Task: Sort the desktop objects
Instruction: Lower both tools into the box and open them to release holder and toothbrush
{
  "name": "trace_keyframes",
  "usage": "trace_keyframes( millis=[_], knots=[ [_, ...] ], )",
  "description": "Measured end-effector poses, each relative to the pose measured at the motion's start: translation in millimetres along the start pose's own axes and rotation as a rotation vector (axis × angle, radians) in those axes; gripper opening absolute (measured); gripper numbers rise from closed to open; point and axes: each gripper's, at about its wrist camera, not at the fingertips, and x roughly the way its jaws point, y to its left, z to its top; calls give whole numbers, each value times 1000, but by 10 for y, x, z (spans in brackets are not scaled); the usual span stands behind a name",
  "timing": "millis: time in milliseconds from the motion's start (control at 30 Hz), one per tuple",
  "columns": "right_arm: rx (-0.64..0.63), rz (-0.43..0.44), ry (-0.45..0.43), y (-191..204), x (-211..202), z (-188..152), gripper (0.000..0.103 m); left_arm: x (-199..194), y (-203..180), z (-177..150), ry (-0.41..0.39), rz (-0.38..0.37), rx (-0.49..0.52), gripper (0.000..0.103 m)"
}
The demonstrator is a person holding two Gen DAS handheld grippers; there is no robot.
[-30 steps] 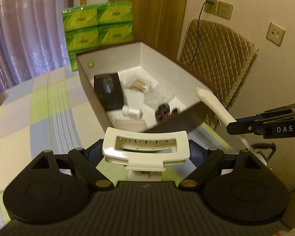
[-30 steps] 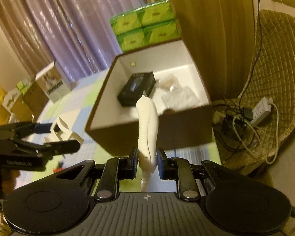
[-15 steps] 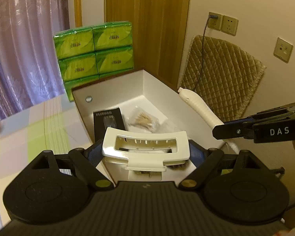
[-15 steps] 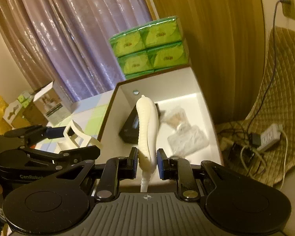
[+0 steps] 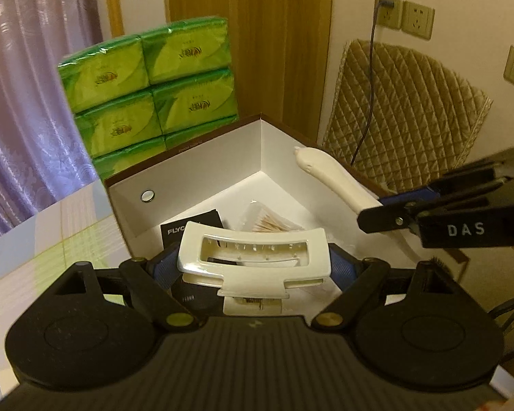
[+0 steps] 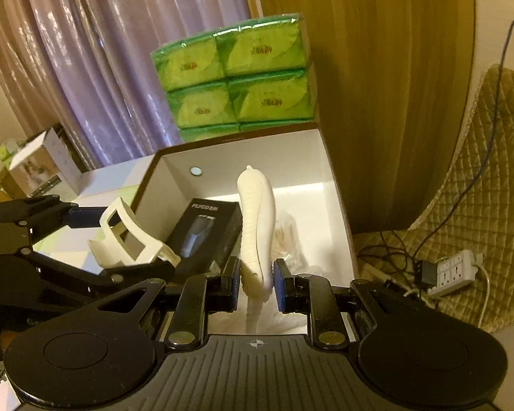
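Observation:
My left gripper (image 5: 253, 270) is shut on a white hair claw clip (image 5: 253, 257) and holds it over the near end of the open brown box (image 5: 195, 178) with white inside. A long white brush handle (image 6: 257, 212) stands upright in my right gripper (image 6: 257, 284), which is shut on it above the box's (image 6: 257, 157) right half. In the left wrist view the handle (image 5: 335, 181) reaches in from the right. Inside the box lie a black shaver carton (image 6: 205, 233) and a clear bag of small sticks (image 5: 267, 222). The clip (image 6: 126, 236) shows at left in the right wrist view.
Stacked green tissue packs (image 6: 236, 75) stand right behind the box, with purple curtains beyond. A quilted cushion (image 6: 479, 171) leans on the wall at right, above a power strip (image 6: 452, 270) and cables on the floor. A checked cloth (image 5: 51, 250) covers the table at left.
Both grippers have moved forward, from short of the box's near wall to over its inside, each keeping its hold. The box and tissue packs loom larger.

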Motion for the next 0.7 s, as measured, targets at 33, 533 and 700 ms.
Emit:
trace_keyframes(
  millis=[33, 533, 700],
  knots=[
    [-4, -1, 4, -18, 51, 28, 17, 57, 8, 19, 5, -6, 14, 85],
    [-105, -20, 111, -112, 406, -54, 17, 549, -126, -80, 115, -78, 149, 85],
    [-155, -55, 124, -75, 424, -159, 17, 619, -202, -144, 150, -95, 177, 85]
  ],
)
